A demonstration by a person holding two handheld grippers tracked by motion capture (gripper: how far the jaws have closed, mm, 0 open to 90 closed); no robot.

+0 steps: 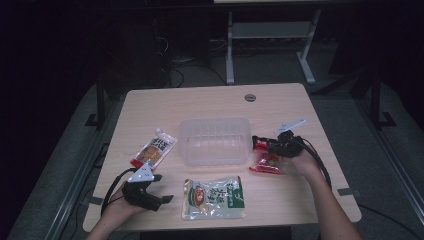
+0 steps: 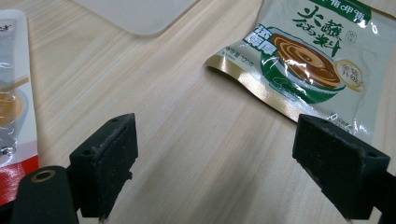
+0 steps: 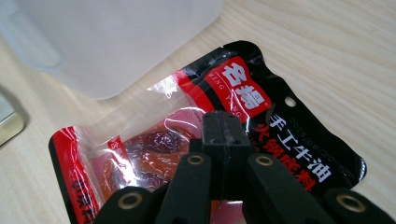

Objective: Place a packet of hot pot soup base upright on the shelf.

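Observation:
A red and black sauce packet [image 3: 261, 107] lies at the right of the table, just right of a clear plastic tub [image 1: 215, 140]. My right gripper [image 3: 224, 123] is shut, its jaws pinching the packet's film near the top edge. In the high view that gripper [image 1: 257, 142] points left toward the tub, with the packet [image 1: 265, 162] drooping under it. My left gripper [image 2: 229, 163] hovers open over bare wood at the front left. It sits between a green and white sauce pouch [image 2: 308, 56] and an orange pouch [image 2: 11, 93].
The tub [image 3: 107, 42] sits mid-table with nothing visible inside. The green pouch [image 1: 213, 197] lies flat near the front edge, and the orange pouch [image 1: 154, 149] lies left of the tub. A round cable hole [image 1: 250, 97] is at the table's back. A desk frame stands on the floor beyond.

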